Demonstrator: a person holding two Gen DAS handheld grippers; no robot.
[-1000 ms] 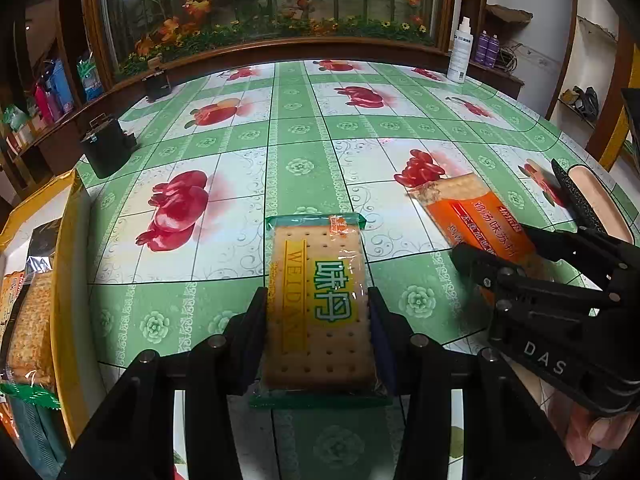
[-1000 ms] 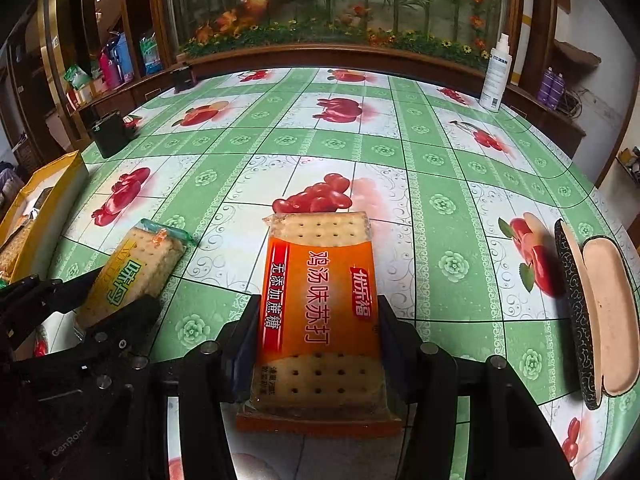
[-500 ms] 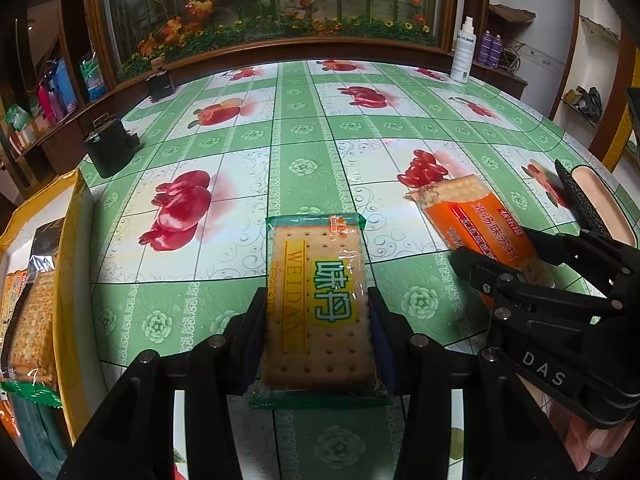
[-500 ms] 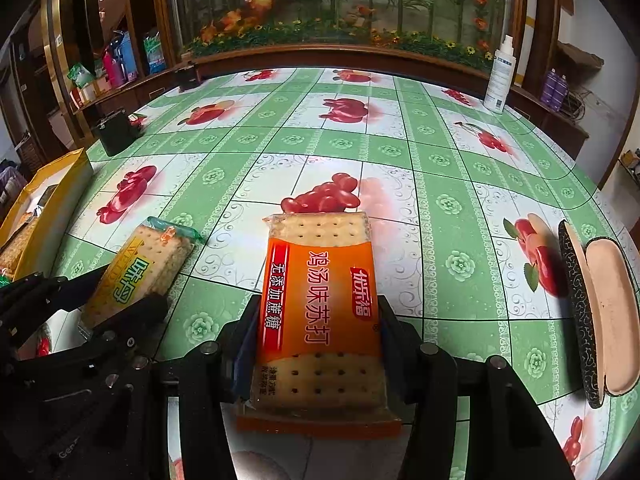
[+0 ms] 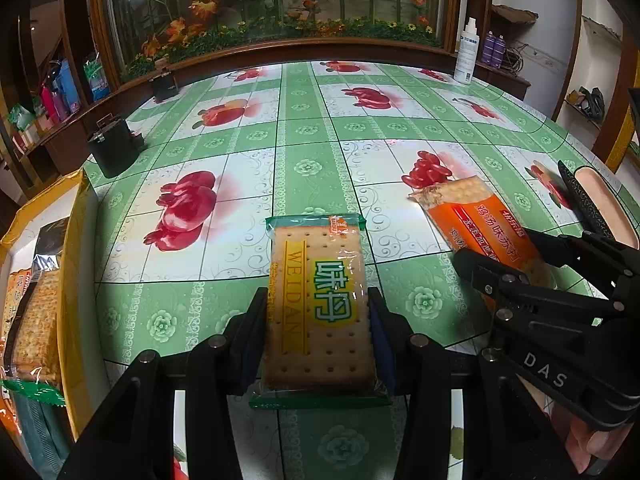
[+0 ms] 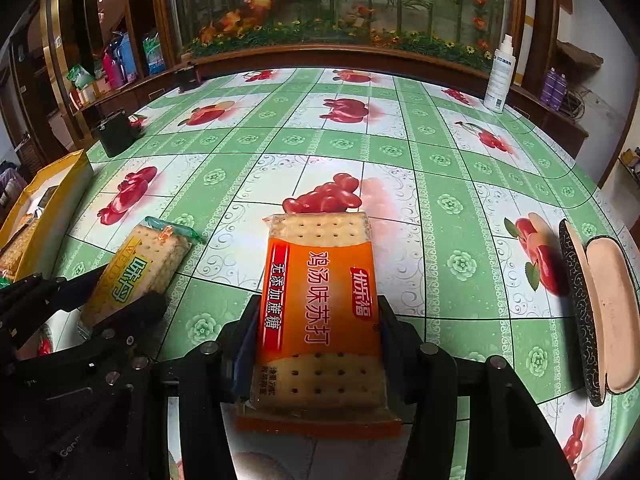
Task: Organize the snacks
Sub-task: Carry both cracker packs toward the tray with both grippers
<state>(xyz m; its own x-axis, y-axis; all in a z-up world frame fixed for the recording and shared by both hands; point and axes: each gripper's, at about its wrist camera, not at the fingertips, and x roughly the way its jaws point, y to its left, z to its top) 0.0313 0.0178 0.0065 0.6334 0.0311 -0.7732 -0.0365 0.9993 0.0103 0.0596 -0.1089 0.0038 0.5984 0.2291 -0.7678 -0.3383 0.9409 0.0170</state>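
Here, the left gripper (image 5: 318, 320) pinches a green cracker packet (image 5: 320, 304) above the table (image 5: 304, 128); the right gripper (image 6: 318, 336) pinches an orange cracker packet (image 6: 320, 304). Yellow box (image 5: 70, 280) at far left.

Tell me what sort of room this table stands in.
Probably a lived-in home dining or living room: a table under a fruit-print plastic tablecloth, a big glass planted display case behind it, and wooden shelves crowded with household bottles and packets.

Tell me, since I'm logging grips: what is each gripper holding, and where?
Left gripper clamps the green cracker pack by its long sides near the near end; right gripper clamps the orange cracker pack likewise.
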